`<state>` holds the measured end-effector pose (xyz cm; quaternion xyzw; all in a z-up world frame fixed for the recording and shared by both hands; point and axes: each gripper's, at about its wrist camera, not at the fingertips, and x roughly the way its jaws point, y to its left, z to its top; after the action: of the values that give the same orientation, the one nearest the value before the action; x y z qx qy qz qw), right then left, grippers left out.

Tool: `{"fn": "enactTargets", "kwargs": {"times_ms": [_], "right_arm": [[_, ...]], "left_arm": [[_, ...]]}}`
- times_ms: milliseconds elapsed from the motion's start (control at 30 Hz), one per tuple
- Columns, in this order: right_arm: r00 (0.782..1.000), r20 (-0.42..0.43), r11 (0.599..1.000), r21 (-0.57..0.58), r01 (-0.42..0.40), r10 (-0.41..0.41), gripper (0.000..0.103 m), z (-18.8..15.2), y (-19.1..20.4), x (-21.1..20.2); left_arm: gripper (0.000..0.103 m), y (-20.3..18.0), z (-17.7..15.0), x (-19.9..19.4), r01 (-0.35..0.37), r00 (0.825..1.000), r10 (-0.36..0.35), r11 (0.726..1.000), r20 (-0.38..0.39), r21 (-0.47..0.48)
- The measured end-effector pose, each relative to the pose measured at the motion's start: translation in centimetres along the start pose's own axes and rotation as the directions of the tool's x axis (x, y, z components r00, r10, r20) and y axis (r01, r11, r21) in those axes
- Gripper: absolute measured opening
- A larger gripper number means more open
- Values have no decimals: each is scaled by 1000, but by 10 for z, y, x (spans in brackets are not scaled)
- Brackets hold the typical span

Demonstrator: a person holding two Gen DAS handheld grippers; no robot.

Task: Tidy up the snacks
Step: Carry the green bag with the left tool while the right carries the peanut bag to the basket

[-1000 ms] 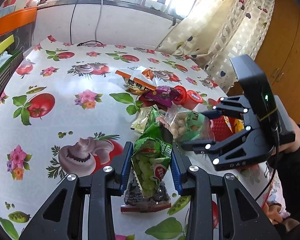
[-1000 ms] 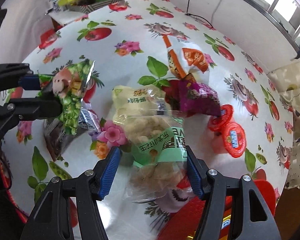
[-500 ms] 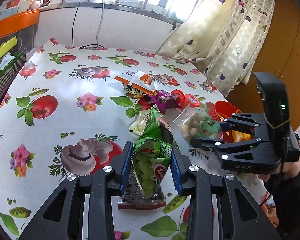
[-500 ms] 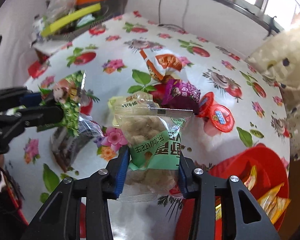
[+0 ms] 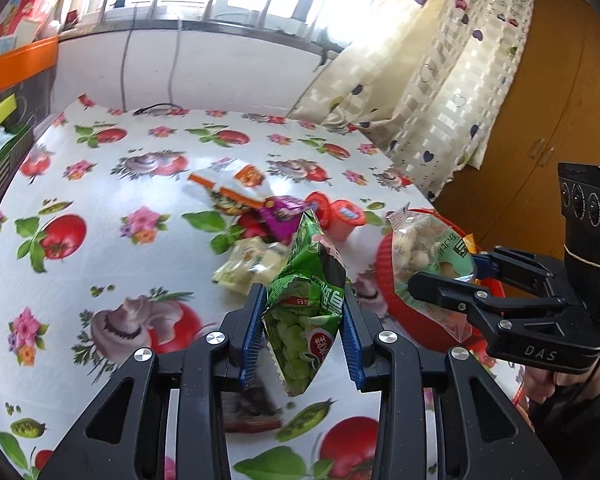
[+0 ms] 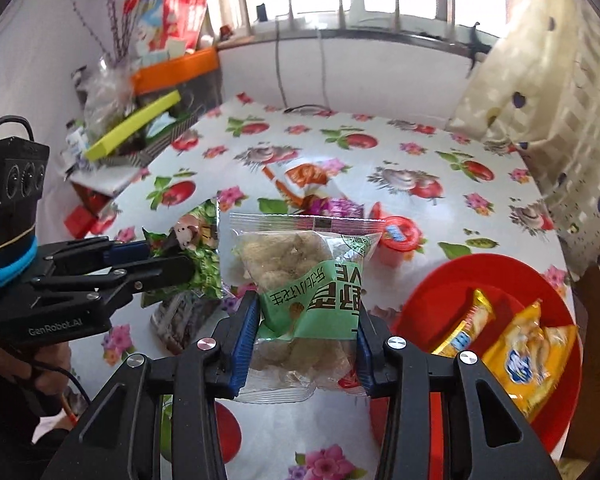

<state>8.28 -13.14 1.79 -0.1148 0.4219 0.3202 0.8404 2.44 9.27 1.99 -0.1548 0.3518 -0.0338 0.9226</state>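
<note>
Two snack bags ride clear of the bench: the right gripper (image 6: 306, 344) has its fingers (image 6: 244, 344) clamped across the middle of a clear bag of pale round bites (image 6: 300, 280), jaws having just closed on it, while the left gripper (image 5: 304, 340) pinches a green bag of peas (image 5: 308, 300) at mid-height, both packets standing up above the pads. Each looks light, soft and crinkly — slick film likely to slide or crush if squeezed hard; a hold across the filled belly or along the flat sealed edge seems safest. The red bowl (image 6: 540, 280), right of the right fingers, already carries yellow packets (image 6: 524, 356); more snacks and two red-lidded cups (image 6: 398, 236) lie beyond the fingertips.
</note>
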Motion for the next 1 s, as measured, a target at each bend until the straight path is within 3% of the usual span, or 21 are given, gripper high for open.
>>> {"fn": "enactTargets", "kwargs": {"times_ms": [1000], "right_arm": [[989,67,982,144,120,-131,39,-31,-74,-61]], "left_arm": [[37,-104,22,38,120,992,-114,978,-46,169]]}}
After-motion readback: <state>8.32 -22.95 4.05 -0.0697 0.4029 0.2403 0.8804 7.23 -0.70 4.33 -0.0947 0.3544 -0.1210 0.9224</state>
